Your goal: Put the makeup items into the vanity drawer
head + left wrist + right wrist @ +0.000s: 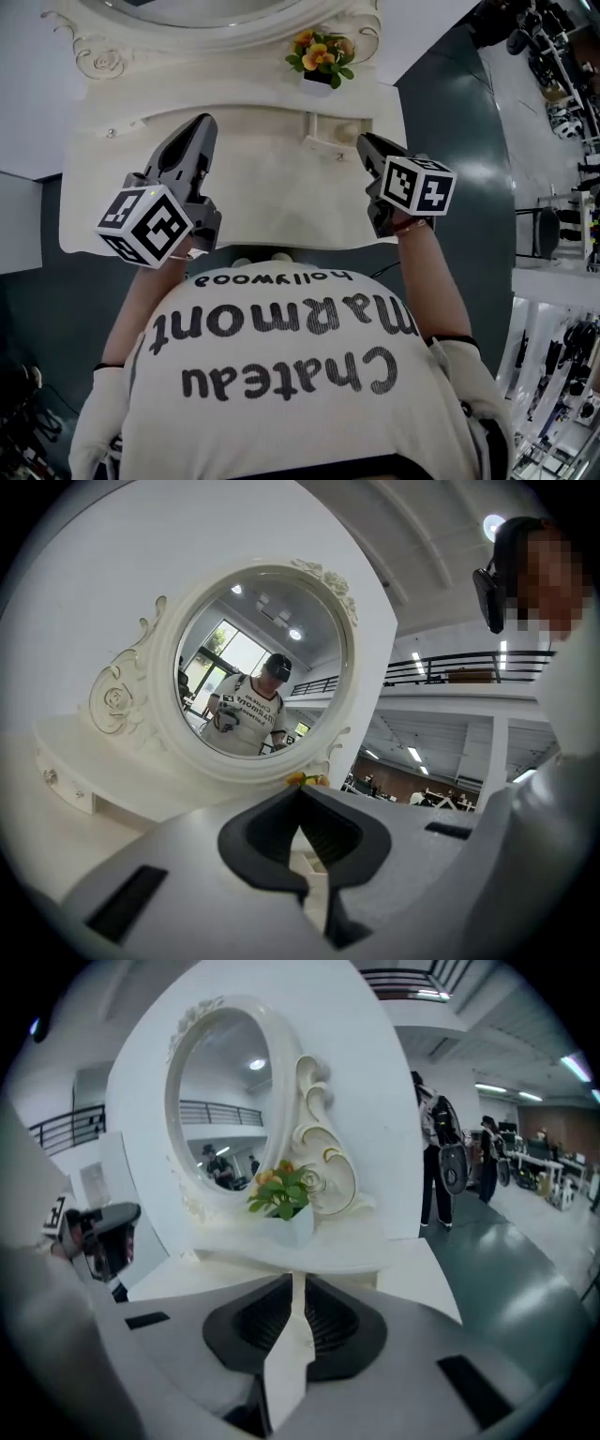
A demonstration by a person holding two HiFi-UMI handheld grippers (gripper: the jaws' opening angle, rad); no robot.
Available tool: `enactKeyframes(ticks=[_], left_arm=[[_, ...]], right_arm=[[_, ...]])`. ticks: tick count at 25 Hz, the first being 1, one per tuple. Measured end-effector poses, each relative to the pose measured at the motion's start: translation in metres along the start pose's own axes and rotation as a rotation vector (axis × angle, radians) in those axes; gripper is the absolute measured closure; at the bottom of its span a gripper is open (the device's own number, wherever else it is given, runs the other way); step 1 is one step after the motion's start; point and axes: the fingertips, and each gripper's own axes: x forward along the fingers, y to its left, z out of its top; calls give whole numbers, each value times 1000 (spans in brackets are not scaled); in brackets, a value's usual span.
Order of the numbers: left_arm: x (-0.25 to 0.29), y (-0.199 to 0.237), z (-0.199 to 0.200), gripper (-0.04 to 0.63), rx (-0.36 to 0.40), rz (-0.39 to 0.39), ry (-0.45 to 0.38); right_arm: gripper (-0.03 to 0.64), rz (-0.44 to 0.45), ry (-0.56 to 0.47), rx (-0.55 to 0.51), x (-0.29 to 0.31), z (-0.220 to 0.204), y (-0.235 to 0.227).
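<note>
Vanity drawer (323,131) stands pulled out at the back of the white vanity (262,192), at 6 o'clock from the potted flowers (320,56). A pale round thing lies in it, too small to name. The right gripper (364,141) points its tip just beside the drawer, at its 4 o'clock, jaws drawn almost together with only a thin slit and nothing seen pinched. The left gripper (202,122), at 9 o'clock from the drawer, has its tips pressed together, empty, facing the round mirror (258,667).

Bright even indoor light washes out the white vanity (262,187); gripper views curve, corners vignetted black.
</note>
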Motion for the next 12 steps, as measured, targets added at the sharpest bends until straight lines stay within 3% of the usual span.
enactKeyframes(ticks=[6,9,12], left_arm=[[14,-9,-24,588,48,-17,42],[19,-20,-28,588,73,-47,49],[21,-29,-27,588,113,-70,42]], right_arm=[[568,6,-265,260,-25,26,18],[569,4,-404,270,-42,42,24],[571,-16,-482,241,-57,51,28]])
